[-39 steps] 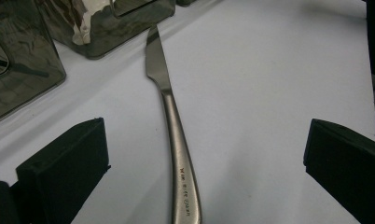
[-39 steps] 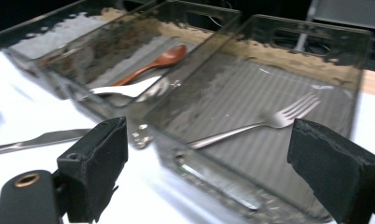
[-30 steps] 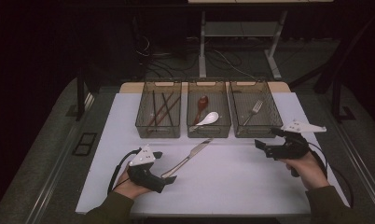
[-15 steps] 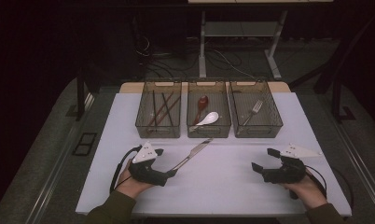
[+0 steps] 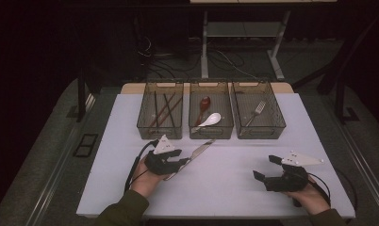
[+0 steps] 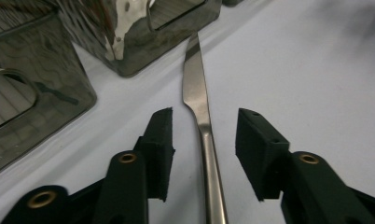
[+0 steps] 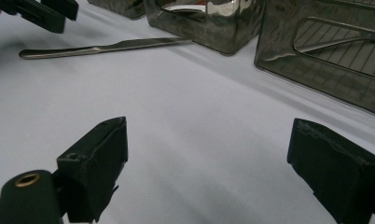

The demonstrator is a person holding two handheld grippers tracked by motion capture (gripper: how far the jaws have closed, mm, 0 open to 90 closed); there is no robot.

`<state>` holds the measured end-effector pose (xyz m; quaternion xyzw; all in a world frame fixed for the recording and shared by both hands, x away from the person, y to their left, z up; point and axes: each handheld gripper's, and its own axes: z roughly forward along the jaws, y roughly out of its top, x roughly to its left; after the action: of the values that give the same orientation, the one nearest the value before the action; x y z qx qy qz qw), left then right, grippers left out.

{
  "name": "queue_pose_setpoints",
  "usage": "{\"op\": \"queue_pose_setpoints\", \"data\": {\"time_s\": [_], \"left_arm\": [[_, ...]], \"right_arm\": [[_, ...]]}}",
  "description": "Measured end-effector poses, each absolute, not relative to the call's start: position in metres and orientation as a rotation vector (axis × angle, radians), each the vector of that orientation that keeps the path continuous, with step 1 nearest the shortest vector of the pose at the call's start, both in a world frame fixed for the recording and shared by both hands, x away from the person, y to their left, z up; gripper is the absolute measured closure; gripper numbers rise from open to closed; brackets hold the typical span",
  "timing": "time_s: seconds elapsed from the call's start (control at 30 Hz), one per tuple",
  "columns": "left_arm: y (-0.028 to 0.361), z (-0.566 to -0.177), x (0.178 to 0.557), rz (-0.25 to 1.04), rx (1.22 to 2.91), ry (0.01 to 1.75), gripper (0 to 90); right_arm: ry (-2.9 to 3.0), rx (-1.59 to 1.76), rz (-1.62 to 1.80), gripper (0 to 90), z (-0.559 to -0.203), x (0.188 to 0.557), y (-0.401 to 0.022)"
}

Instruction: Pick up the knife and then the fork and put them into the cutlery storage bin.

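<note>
From the high view, the knife [image 5: 193, 155] lies flat on the white counter [image 5: 225, 188], its handle end under the left hand-held gripper [image 5: 177, 163] and its blade running away from it toward the middle bin [image 5: 211, 132] of three. The right hand-held gripper [image 5: 265, 169] sits well apart to the side, so the left is plainly the nearer one.

In the left gripper view, the knife [image 6: 205, 135] runs straight ahead between the jaws, along their own line. The jaws have just been closing around the handle, yet a gap seems to remain on each side, so nothing is gripped.

In the right gripper view, the right hand-held gripper [image 7: 213, 163] is wide open and empty over bare counter, the knife [image 7: 106, 46] far ahead. The room behind is dark.
</note>
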<state>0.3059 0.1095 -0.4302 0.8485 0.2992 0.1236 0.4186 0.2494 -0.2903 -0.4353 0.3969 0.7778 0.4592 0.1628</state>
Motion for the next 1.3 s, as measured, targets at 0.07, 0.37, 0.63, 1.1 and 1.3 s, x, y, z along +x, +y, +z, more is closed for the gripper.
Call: {"op": "queue_pose_setpoints", "data": {"time_s": [0.07,0.37,0.63,1.1,1.3], "left_arm": [[0.106,-0.433,0.309,0.293,2.149,0.761,61.9],[0.092,-0.447,0.307,0.311,2.251,0.739,69.6],[0.092,-0.45,0.307,0.304,2.253,0.753,72.3],[0.096,-0.451,0.31,0.272,2.246,0.702,79.7],[0.097,-0.45,0.308,0.261,2.261,0.638,79.7]], "right_arm": [[2.223,1.133,1.307,12.4,-0.435,0.249,-0.29],[2.226,1.123,1.302,12.4,-0.435,0.25,-0.291],[2.233,1.115,1.294,12.4,-0.436,0.25,-0.29],[2.285,1.135,1.295,12.5,-0.437,0.25,-0.287],[2.313,1.113,1.295,12.5,-0.437,0.251,-0.287]]}}
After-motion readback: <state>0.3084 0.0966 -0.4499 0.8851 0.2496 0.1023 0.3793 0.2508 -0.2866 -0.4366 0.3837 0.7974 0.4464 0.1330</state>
